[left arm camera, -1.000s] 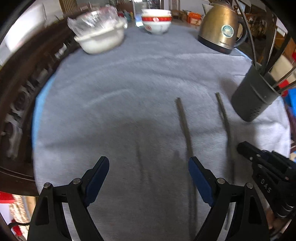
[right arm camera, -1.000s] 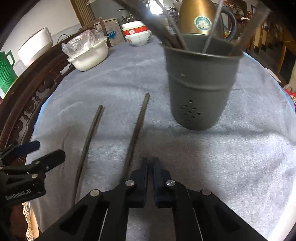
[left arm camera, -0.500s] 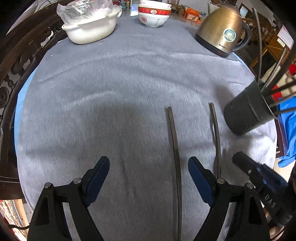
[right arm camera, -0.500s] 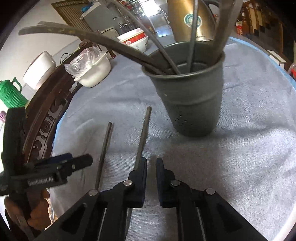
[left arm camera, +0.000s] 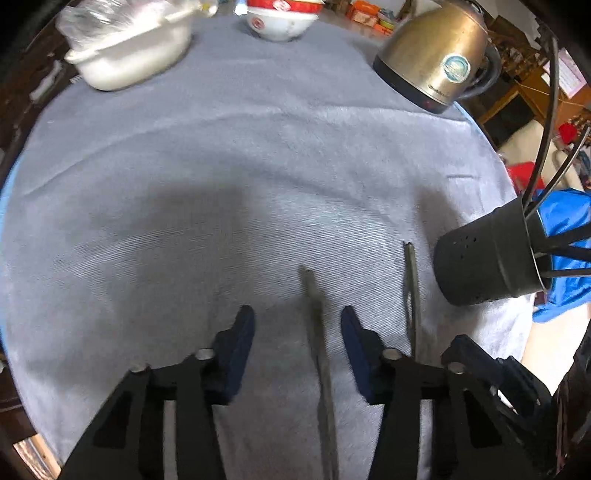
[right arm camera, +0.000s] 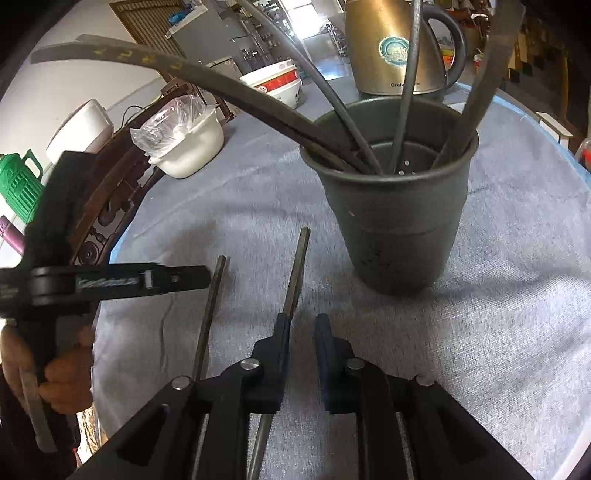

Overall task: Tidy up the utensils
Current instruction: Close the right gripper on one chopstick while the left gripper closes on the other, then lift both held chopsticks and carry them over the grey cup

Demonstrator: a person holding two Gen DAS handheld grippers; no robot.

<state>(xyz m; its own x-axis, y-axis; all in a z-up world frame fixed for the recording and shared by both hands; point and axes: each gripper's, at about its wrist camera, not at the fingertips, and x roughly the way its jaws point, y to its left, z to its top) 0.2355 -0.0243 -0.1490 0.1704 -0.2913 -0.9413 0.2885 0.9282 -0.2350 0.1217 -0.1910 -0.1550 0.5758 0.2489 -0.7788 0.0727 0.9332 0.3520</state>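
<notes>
Two dark chopsticks lie side by side on the grey cloth. The left chopstick (left arm camera: 314, 314) (right arm camera: 210, 306) runs between the fingers of my left gripper (left arm camera: 297, 332), which is open around it without gripping it. The right chopstick (left arm camera: 410, 288) (right arm camera: 295, 280) passes just under the left finger of my right gripper (right arm camera: 301, 332), whose jaws stand slightly apart and hold nothing. A dark grey utensil holder (right arm camera: 395, 218) (left arm camera: 487, 262) stands upright just beyond, with several dark utensils in it.
A brass kettle (left arm camera: 436, 59) (right arm camera: 391, 48) stands at the far right. A white tub covered in plastic (left arm camera: 129, 51) (right arm camera: 184, 144) and a red-banded bowl (left arm camera: 280, 18) (right arm camera: 275, 83) stand at the far edge. A carved wooden chair back (right arm camera: 107, 210) borders the left.
My left gripper moved right and lower over the left chopstick, its fingers narrowing around it. My right gripper opened slightly and rose, looking down into the holder.
</notes>
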